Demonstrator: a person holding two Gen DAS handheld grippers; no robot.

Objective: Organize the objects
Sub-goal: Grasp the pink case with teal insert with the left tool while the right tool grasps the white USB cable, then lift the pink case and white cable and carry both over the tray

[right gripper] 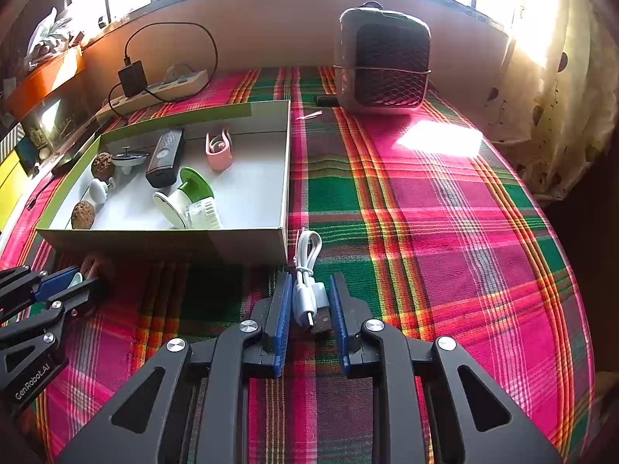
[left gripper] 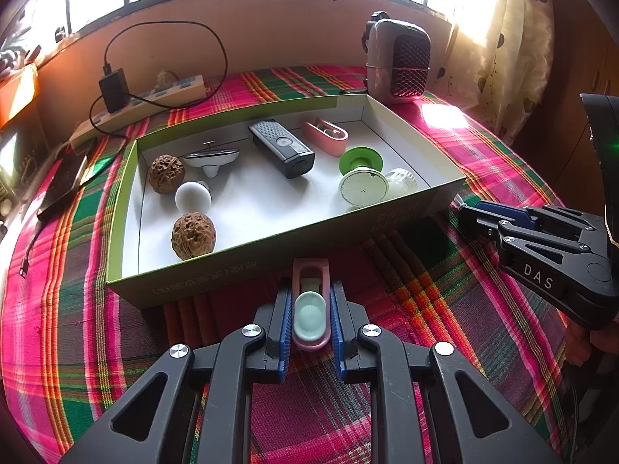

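My left gripper point(left gripper: 310, 301) is shut on a pink clip with a pale green pad point(left gripper: 310, 311), just in front of the near wall of the green-edged cardboard box point(left gripper: 271, 247). The box holds two walnuts point(left gripper: 192, 235), a white knob point(left gripper: 193, 196), a black device point(left gripper: 281, 148), another pink clip point(left gripper: 325, 137) and a green-and-white spool point(left gripper: 361, 181). My right gripper point(right gripper: 309, 297) sits around a coiled white USB cable point(right gripper: 305, 270) on the plaid cloth by the box's near right corner; its pads are close to the cable, contact unclear.
A small heater point(right gripper: 383, 62) stands at the back of the table. A power strip with a black charger point(left gripper: 147, 96) lies at the back left. A dark phone point(left gripper: 64, 185) lies left of the box. A curtain point(right gripper: 541, 96) hangs at the right.
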